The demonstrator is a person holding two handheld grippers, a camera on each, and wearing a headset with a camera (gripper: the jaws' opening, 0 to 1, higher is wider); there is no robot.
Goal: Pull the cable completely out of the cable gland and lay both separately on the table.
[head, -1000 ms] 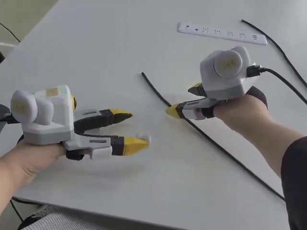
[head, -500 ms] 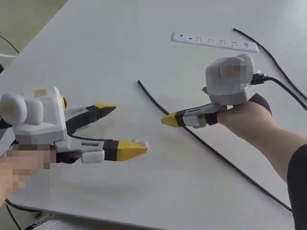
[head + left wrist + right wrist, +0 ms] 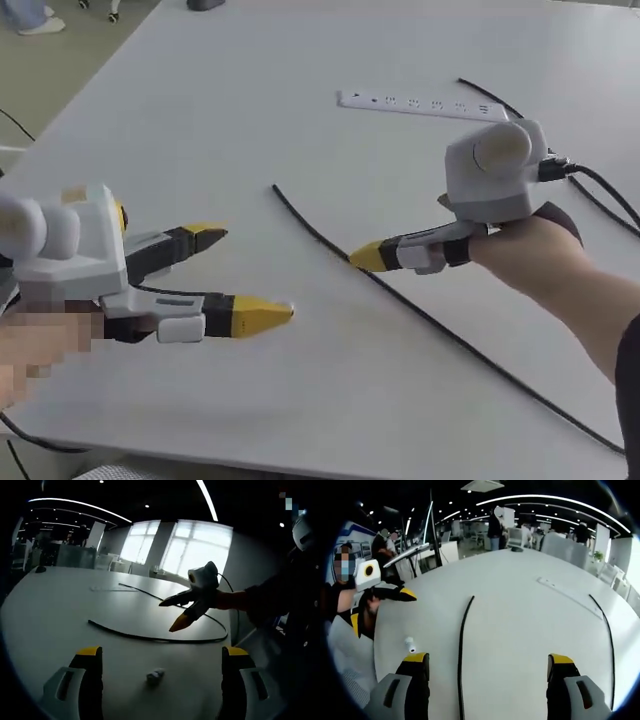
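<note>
A long black cable (image 3: pixel 420 318) lies loose across the white table (image 3: pixel 250 110), one end near the middle. It also lies in front of the jaws in the left gripper view (image 3: pixel 150 638) and in the right gripper view (image 3: pixel 462 630). A small white cable gland (image 3: pixel 155 676) rests on the table apart from the cable, also visible as (image 3: pixel 410 644). My left gripper (image 3: pixel 246 273) hovers open over the table's near left, holding nothing. My right gripper (image 3: pixel 400 230) hangs open just above the cable, empty. The gland sits below and between the left jaws (image 3: pixel 162 651).
A white power strip (image 3: pixel 420 103) lies at the far side, with a second black cable (image 3: pixel 500 100) running off to the right. The right gripper's own cord (image 3: pixel 600 185) trails right. People stand beyond the table (image 3: pixel 495 525).
The left gripper's jaws have spread wider and it has drawn back toward the near left. The right gripper has lifted slightly off the cable. The head camera has tilted up.
</note>
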